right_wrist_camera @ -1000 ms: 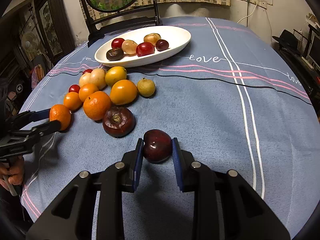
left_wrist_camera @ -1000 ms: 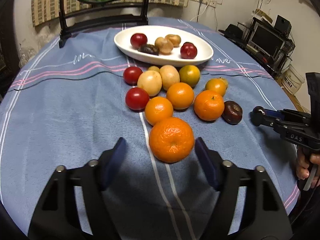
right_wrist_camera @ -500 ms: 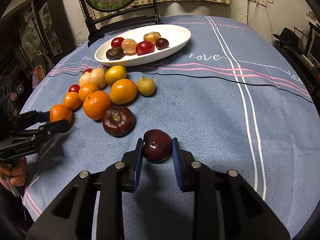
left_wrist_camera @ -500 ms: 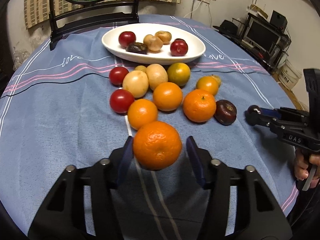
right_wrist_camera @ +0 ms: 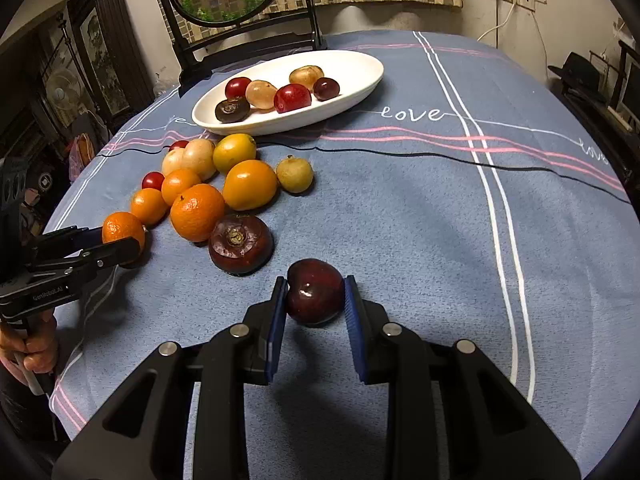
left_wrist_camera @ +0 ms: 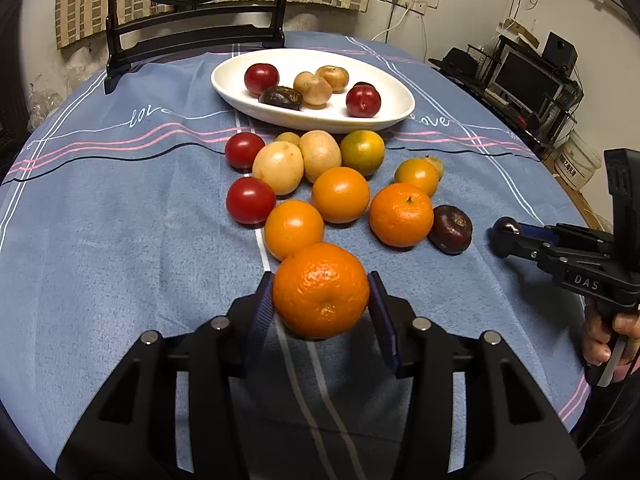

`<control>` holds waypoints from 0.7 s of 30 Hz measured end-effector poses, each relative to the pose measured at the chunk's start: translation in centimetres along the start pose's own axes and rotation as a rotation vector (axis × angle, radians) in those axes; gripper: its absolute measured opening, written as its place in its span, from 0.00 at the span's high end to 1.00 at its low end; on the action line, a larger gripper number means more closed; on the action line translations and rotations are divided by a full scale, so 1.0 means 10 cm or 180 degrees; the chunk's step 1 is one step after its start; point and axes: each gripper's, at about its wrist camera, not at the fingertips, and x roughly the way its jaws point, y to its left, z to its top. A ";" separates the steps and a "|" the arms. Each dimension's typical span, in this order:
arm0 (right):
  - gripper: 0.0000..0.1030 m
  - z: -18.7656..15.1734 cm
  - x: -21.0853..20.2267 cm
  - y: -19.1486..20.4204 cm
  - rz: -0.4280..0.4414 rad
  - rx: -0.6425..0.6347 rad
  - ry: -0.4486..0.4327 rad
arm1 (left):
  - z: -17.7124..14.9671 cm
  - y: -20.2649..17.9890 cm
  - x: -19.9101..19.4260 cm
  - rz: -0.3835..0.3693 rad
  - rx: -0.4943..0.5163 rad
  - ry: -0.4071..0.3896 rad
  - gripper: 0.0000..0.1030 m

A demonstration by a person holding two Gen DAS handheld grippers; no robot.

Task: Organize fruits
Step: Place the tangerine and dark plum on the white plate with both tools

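Observation:
My left gripper [left_wrist_camera: 320, 296] is shut on a large orange mandarin [left_wrist_camera: 320, 290] and holds it just above the blue tablecloth, in front of a cluster of oranges, red tomatoes and pale fruits [left_wrist_camera: 340, 194]. My right gripper [right_wrist_camera: 315, 298] is shut on a dark red plum [right_wrist_camera: 315, 291] low over the cloth. A dark brown fruit [right_wrist_camera: 241, 244] lies just left of it. The white oval plate [left_wrist_camera: 384, 118] at the back holds several small red, tan and dark fruits. The left gripper with the mandarin also shows in the right wrist view [right_wrist_camera: 122, 234].
A black chair with a round mirror back [left_wrist_camera: 192, 36] stands behind the plate. The table's round edge falls away on the right, with shelves and a monitor [left_wrist_camera: 524, 80] beyond. The right half of the cloth [right_wrist_camera: 480, 200] carries only stripes and lettering.
My left gripper has closed on the mandarin and lifted it slightly off the cloth. My right gripper has stayed shut on the plum, nearly still.

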 end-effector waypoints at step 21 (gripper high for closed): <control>0.72 1.43 0.35 0.03 0.0155 0.0222 -0.0896 | 1.57 0.08 0.37 0.0050 -0.0003 -0.0443 0.54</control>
